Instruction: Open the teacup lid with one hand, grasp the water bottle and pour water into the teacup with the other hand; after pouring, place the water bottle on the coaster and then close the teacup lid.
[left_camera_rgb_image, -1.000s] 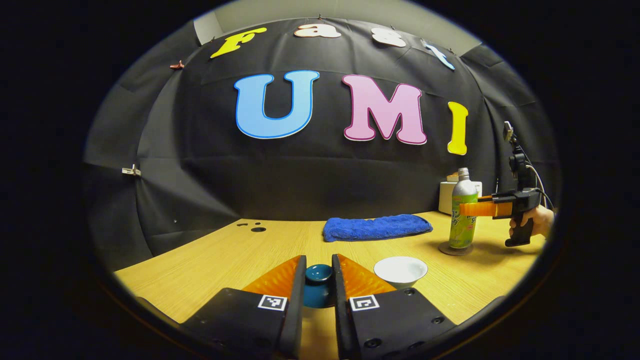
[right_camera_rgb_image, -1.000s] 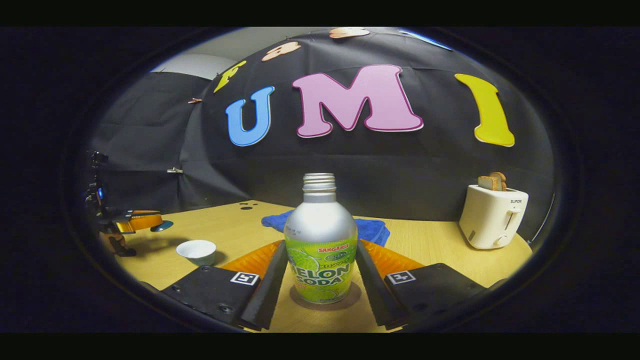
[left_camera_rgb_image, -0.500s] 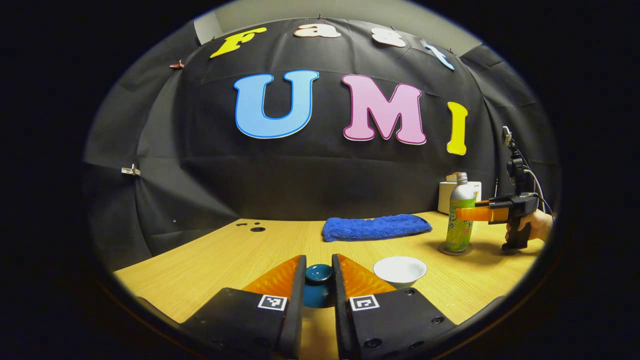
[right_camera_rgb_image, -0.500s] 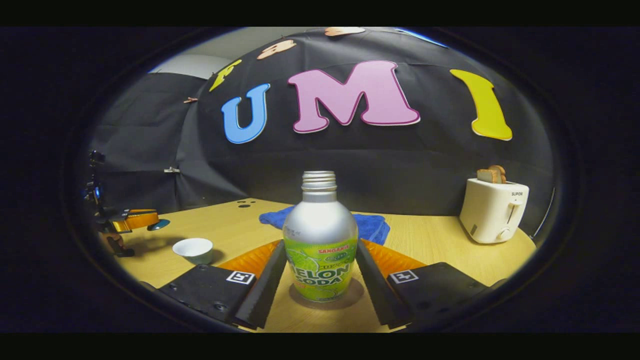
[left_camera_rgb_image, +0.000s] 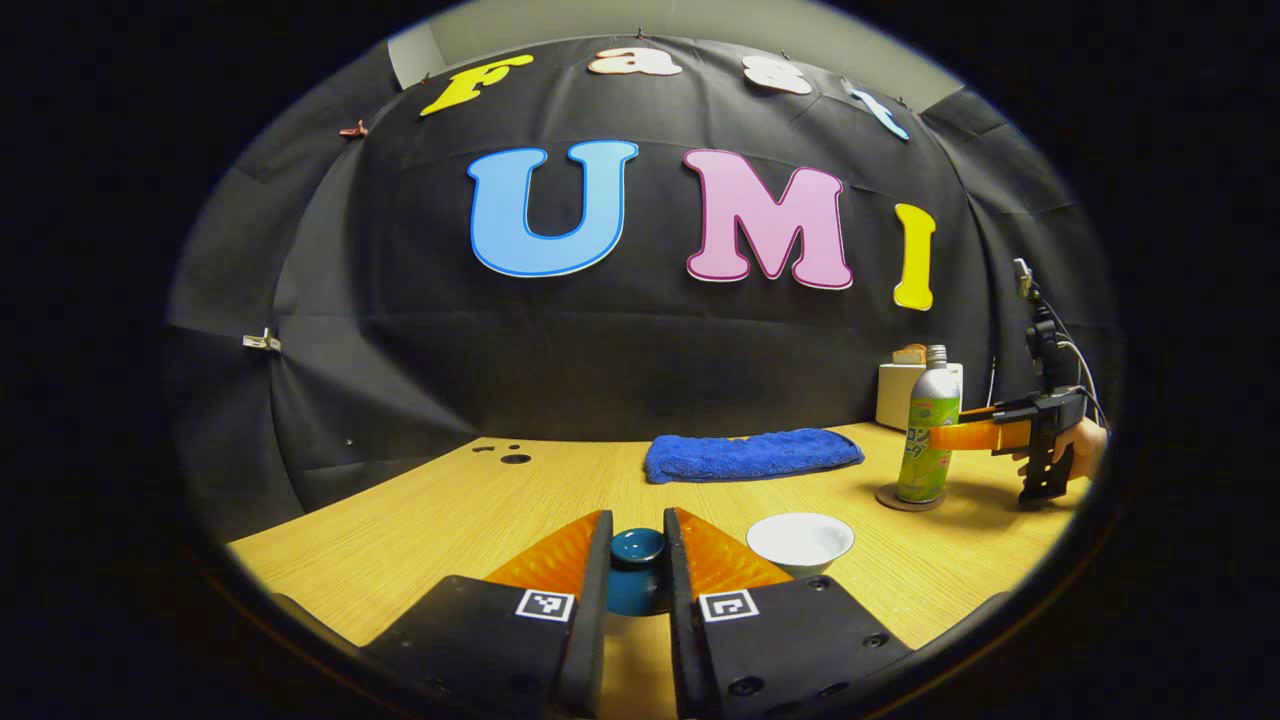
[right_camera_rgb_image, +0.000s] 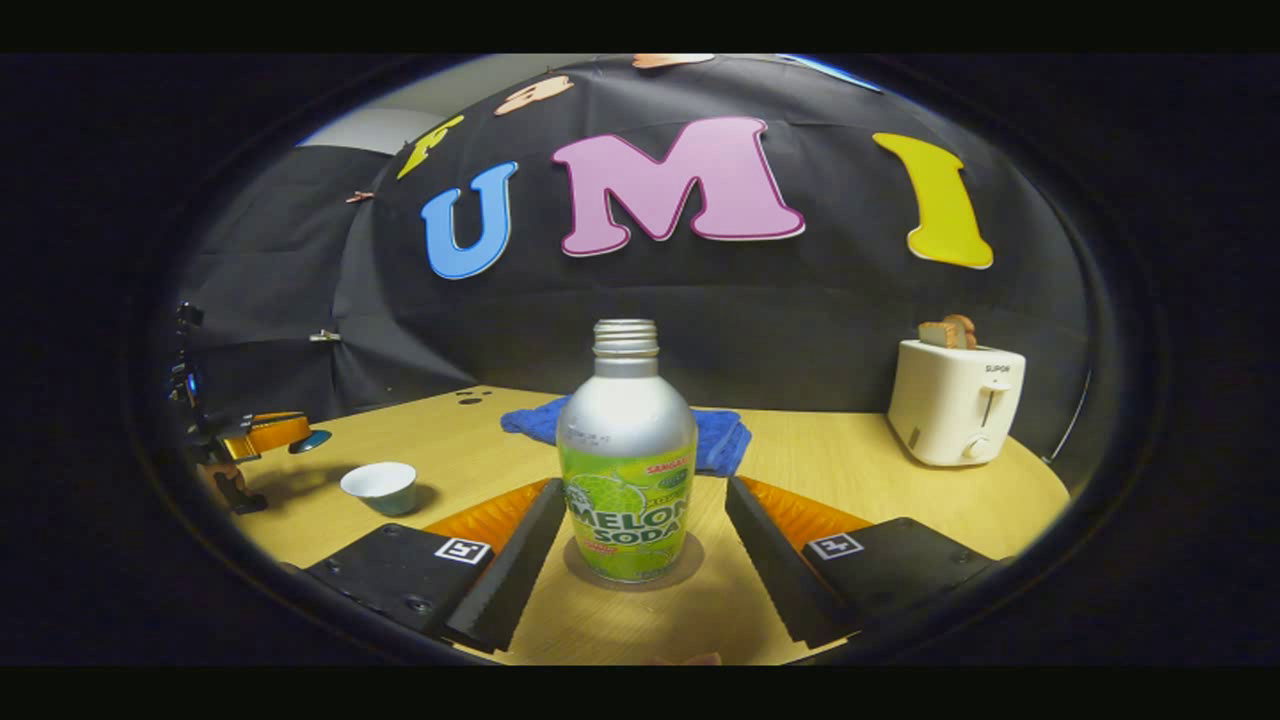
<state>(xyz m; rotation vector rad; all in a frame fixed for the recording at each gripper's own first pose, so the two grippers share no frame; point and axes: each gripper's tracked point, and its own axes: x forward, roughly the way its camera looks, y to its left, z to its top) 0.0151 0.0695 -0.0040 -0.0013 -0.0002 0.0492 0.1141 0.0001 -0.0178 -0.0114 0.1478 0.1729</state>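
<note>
Letting go, the right gripper has spread its jaws clear of the water bottle, which stands upright on the coaster. The left gripper stays clamped on the lid beside the teacup, probably just above the table, so closing the lid remains.

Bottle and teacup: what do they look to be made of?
The soda bottle looks like brushed aluminium: matte silver shoulder, threaded metal neck, printed green wrap below. The teacup looks like glazed ceramic, probably: smooth white inside with a soft sheen, greenish outside.
</note>
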